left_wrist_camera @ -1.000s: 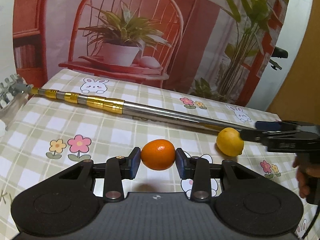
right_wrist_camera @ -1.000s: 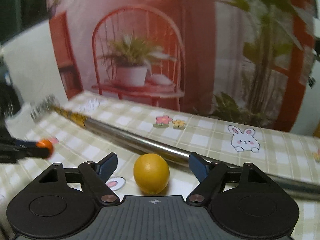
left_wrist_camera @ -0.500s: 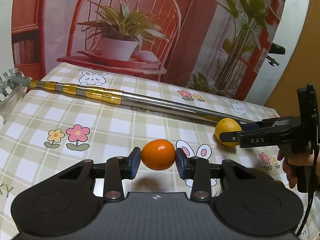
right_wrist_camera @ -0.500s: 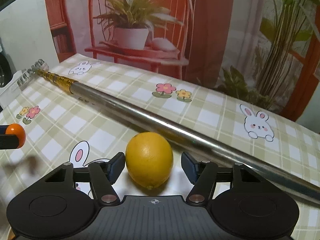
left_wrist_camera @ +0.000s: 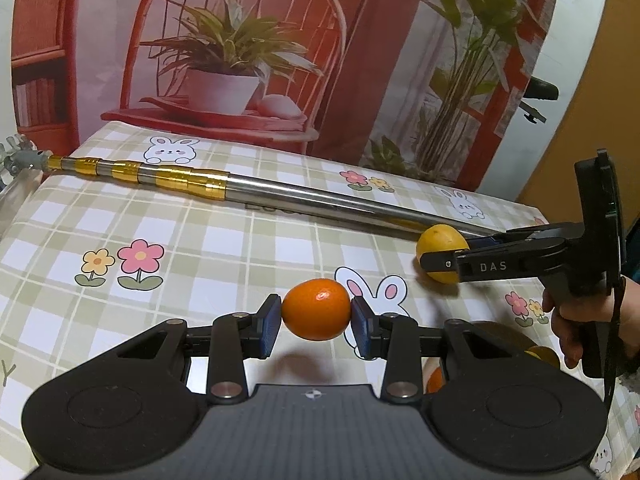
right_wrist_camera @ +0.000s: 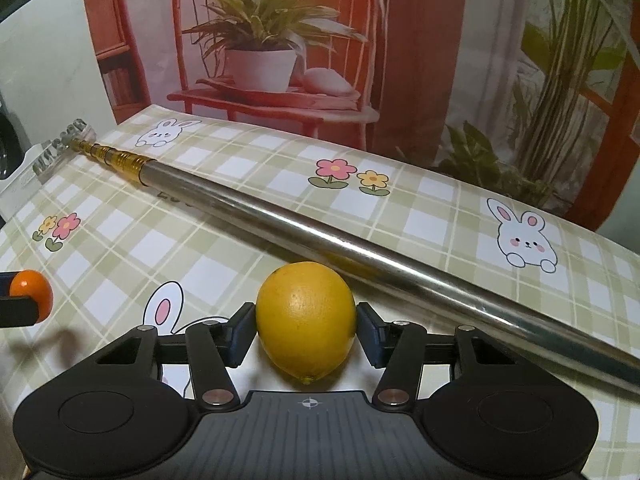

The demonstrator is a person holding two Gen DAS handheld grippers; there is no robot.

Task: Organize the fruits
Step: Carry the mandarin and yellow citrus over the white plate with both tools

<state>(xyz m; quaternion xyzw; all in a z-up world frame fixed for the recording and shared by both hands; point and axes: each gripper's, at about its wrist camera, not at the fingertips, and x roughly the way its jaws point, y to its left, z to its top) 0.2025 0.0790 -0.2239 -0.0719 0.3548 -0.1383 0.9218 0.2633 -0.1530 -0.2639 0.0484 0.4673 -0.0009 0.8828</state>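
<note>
Jaws of the right gripper (right_wrist_camera: 306,330) are closing on the oval yellow lemon (right_wrist_camera: 306,320), stem-to-tip axis pointing back toward the camera, while the left gripper (left_wrist_camera: 316,324) clamps the small round orange (left_wrist_camera: 316,309) aloft.

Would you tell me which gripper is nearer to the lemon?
Right. The right gripper is closing around the lemon; the left gripper holds the orange off to the side.
</note>
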